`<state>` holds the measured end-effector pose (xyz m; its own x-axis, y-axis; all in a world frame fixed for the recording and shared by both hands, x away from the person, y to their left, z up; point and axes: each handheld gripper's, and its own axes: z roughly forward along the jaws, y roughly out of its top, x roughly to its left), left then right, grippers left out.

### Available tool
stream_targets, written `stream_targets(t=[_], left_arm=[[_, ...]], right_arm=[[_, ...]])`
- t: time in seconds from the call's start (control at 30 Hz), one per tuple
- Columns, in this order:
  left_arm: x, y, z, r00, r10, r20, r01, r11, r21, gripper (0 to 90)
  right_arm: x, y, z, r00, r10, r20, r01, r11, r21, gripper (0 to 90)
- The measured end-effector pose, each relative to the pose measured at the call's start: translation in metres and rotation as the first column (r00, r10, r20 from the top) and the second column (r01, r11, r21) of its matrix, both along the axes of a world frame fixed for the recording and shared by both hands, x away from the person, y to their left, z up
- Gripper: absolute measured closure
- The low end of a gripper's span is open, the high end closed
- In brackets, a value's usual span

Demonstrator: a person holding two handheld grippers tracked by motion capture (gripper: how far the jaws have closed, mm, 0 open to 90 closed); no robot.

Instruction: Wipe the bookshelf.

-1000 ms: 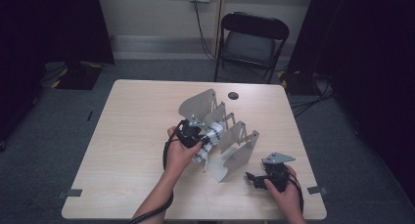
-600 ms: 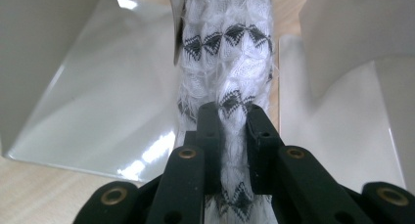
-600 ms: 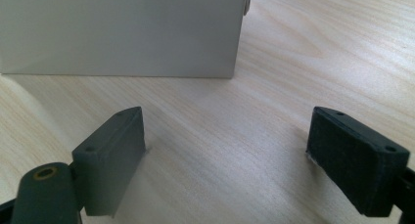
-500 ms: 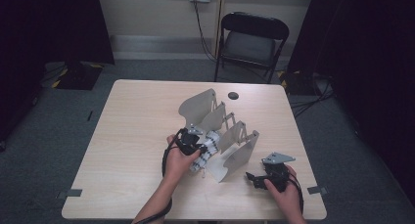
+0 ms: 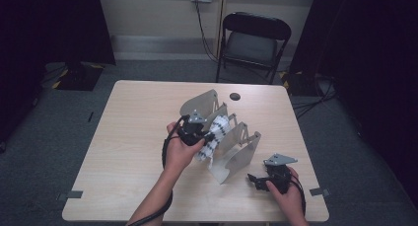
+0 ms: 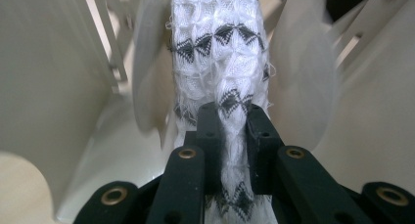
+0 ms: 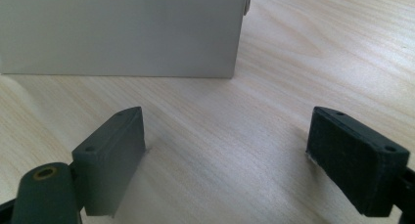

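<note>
A white cloth with black zigzag pattern [image 6: 220, 62] is pinched between the jaws of my left gripper [image 6: 234, 121], which is shut on it. In the high view the cloth [image 5: 215, 134] hangs at the grey accordion rack [image 5: 231, 157] in the table's middle, between two of its upright panels, with my left gripper [image 5: 209, 136] at the rack's left side. My right gripper [image 5: 255, 181] rests near the table's front right, open, jaws wide apart over bare wood [image 7: 225, 150]. One grey rack panel [image 7: 122, 33] stands just ahead of it.
The light wood table [image 5: 128, 137] has a small dark round disc [image 5: 234, 95] near its far edge. A black folding chair [image 5: 251, 43] stands beyond the table. Black curtains flank the room on both sides.
My left gripper, shut on the patterned cloth, dipped toward the table's near edge and has come back up and away along the rack. The right gripper has not moved.
</note>
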<state>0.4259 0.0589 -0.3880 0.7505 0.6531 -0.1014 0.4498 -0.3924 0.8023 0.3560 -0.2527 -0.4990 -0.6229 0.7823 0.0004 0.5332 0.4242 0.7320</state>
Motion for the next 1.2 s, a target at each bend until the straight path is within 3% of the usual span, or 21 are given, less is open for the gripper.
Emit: stream_targets(t=[0.17,0.3,0.5,0.83,1.2], left_arm=[[0.003,-0.005,0.034,0.9971,-0.007,0.076,0.009,0.9994,-0.033,79.9],[0.007,-0.014,0.041,0.9958,-0.026,0.087,0.028,0.9992,-0.028,79.8],[0.015,-0.026,0.022,0.9987,-0.028,0.043,0.027,0.9995,0.015,79.8],[0.020,-0.022,-0.004,1.0000,-0.008,-0.003,0.008,0.9995,0.030,79.9],[0.018,-0.026,-0.025,0.9992,-0.016,-0.035,0.017,0.9994,0.030,80.1]], right_arm=[[0.000,0.000,0.000,1.0000,0.000,0.000,0.000,1.000,0.000,13.6],[0.000,0.000,0.000,1.0000,0.000,-0.001,0.000,1.000,0.001,13.6],[0.000,0.000,0.000,1.0000,0.000,0.000,0.000,1.000,0.000,13.6],[0.000,0.000,0.000,1.0000,0.001,0.000,-0.001,1.000,0.000,13.6],[0.000,0.000,0.000,1.0000,0.001,0.000,-0.001,1.000,0.000,13.6]])
